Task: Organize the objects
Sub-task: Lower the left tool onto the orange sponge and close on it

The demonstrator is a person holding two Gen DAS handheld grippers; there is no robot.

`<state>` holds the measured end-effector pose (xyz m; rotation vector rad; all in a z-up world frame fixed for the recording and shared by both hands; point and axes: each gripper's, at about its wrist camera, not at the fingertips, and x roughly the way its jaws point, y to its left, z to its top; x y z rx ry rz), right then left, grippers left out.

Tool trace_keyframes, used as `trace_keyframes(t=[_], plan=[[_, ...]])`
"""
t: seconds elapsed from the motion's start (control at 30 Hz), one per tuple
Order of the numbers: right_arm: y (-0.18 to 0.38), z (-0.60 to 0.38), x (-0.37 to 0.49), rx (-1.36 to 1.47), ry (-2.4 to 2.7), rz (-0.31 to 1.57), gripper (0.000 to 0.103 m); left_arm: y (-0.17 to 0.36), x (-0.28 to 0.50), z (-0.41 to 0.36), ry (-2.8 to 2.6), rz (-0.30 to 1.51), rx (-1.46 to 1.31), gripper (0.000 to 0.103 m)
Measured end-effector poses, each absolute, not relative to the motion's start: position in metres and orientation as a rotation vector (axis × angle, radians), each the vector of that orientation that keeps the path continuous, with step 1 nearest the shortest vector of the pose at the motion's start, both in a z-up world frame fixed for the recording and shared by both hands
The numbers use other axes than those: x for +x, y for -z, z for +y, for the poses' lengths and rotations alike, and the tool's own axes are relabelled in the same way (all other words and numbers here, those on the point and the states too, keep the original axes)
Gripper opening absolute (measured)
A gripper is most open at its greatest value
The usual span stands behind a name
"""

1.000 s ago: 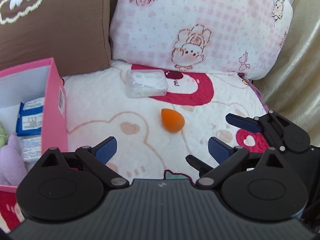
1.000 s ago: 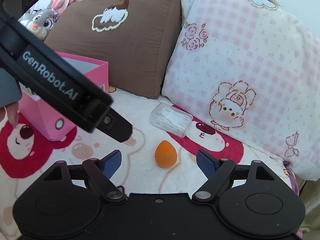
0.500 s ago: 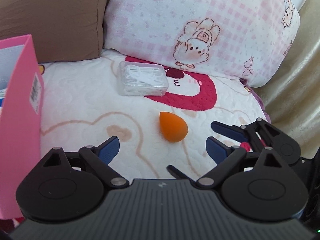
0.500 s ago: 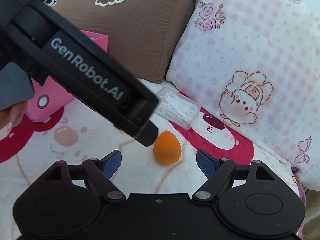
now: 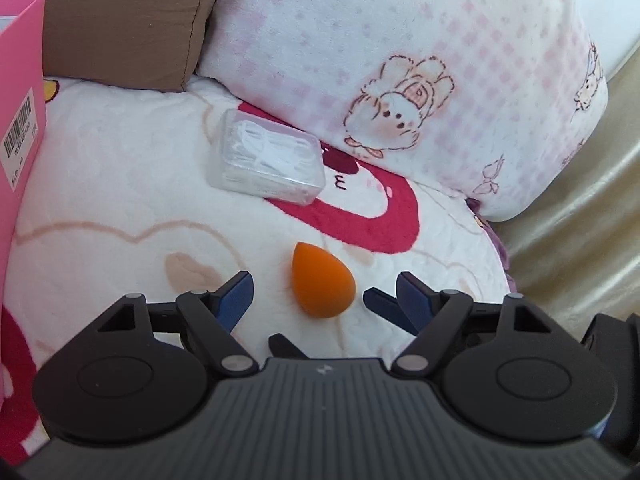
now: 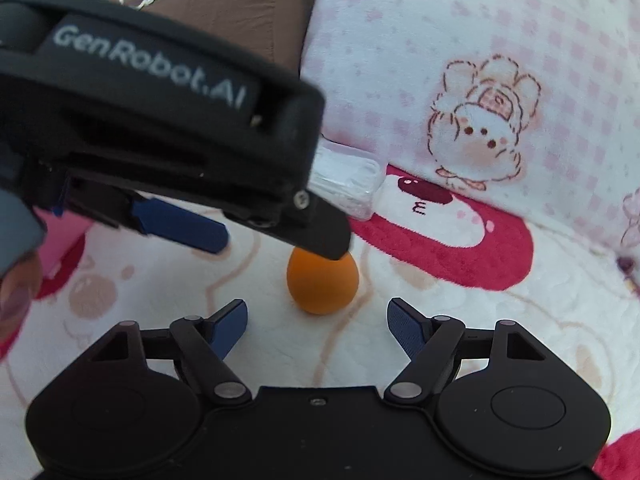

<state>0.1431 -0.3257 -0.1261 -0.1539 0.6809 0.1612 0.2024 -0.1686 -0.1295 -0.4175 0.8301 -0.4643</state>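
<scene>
Either side of the orange sponge (image 5: 323, 285), spread left tongs (image 5: 324, 292).

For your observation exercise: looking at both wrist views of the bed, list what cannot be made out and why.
1. Pink box: left wrist view, cut off by the left edge; contents unseen.
2. Clear plastic case: right wrist view, mostly hidden behind the left gripper.
3. Orange sponge: right wrist view, its top is covered by that gripper's finger.
4. Barcode label: left wrist view, print too small to read.
</scene>
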Motion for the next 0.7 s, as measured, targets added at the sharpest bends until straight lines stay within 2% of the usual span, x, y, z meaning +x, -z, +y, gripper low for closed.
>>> trace_keyframes(t=[0.07,0.1,0.13,0.2,0.37,0.5,0.57,0.7], plan=[[0.129,-0.322,0.147,-0.176,-0.166,0.689,0.075,0.13,0.206,-0.175,0.439,0.825,-0.357,0.075],[0.13,-0.32,0.147,-0.184,-0.17,0.69,0.071,0.132,0.208,-0.176,0.441,0.826,-0.35,0.069],[0.13,-0.32,0.148,-0.183,-0.175,0.692,0.071,0.134,0.211,-0.175,0.452,0.839,-0.363,0.066],[0.13,-0.32,0.15,-0.168,-0.187,0.7,0.061,0.14,0.217,-0.174,0.467,0.878,-0.403,0.06],[0.129,-0.319,0.151,-0.132,-0.19,0.699,0.055,0.142,0.22,-0.175,0.423,0.878,-0.401,0.055],[0.132,-0.321,0.156,-0.108,-0.164,0.687,0.044,0.144,0.228,-0.173,0.4,0.89,-0.417,0.044],[0.133,-0.324,0.158,-0.088,-0.153,0.689,0.04,0.147,0.231,-0.171,0.409,0.896,-0.444,0.041],[0.132,-0.326,0.157,-0.074,-0.146,0.694,0.038,0.152,0.231,-0.169,0.428,0.921,-0.491,0.04]])
